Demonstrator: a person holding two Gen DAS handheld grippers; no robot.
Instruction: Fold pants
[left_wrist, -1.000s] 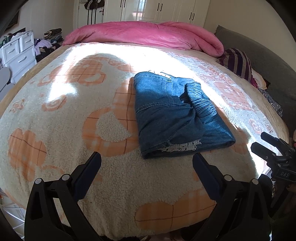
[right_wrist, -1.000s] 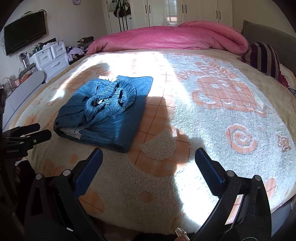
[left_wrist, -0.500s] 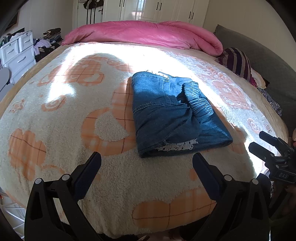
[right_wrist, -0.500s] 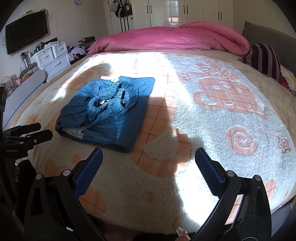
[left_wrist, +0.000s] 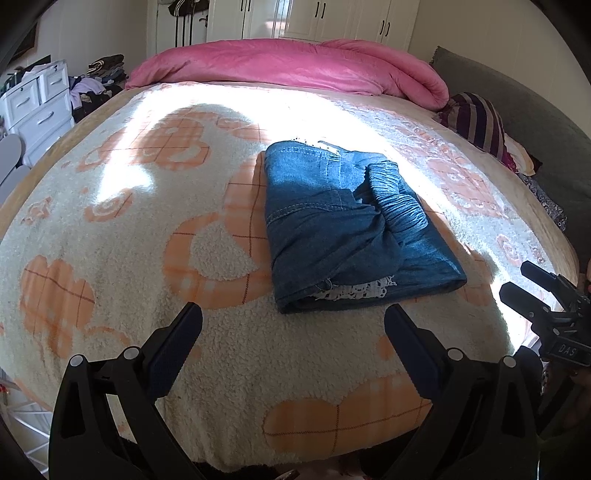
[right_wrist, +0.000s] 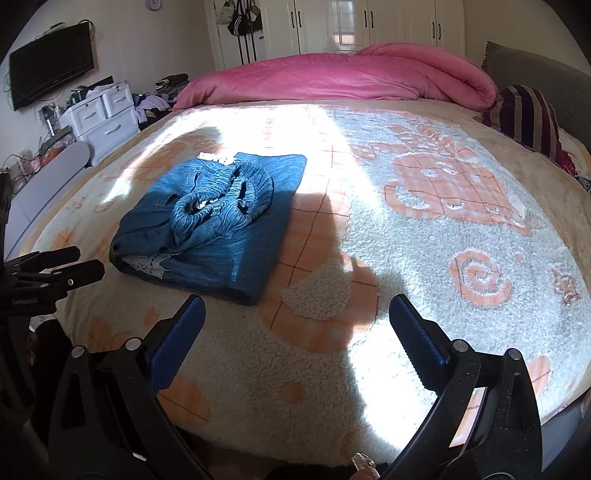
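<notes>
Blue denim pants (left_wrist: 343, 229) lie folded into a compact rectangle on the cream and orange fleece blanket (left_wrist: 147, 240), with the gathered waistband on top and white lace at the near edge. They also show in the right wrist view (right_wrist: 214, 221), at the left. My left gripper (left_wrist: 293, 317) is open and empty, just short of the pants' near edge. My right gripper (right_wrist: 295, 314) is open and empty over bare blanket (right_wrist: 424, 240), right of the pants. Each gripper shows at the edge of the other's view: the right one (left_wrist: 532, 291), the left one (right_wrist: 70, 266).
A pink duvet (left_wrist: 295, 62) lies bunched along the far side of the bed. A striped pillow (left_wrist: 476, 122) sits at the far right by a grey headboard (left_wrist: 535, 125). White drawers (right_wrist: 99, 118) and a wall TV (right_wrist: 51, 66) stand left of the bed.
Both grippers have drawn slightly back and up from the bed. The pants lie still and both grippers stay open.
</notes>
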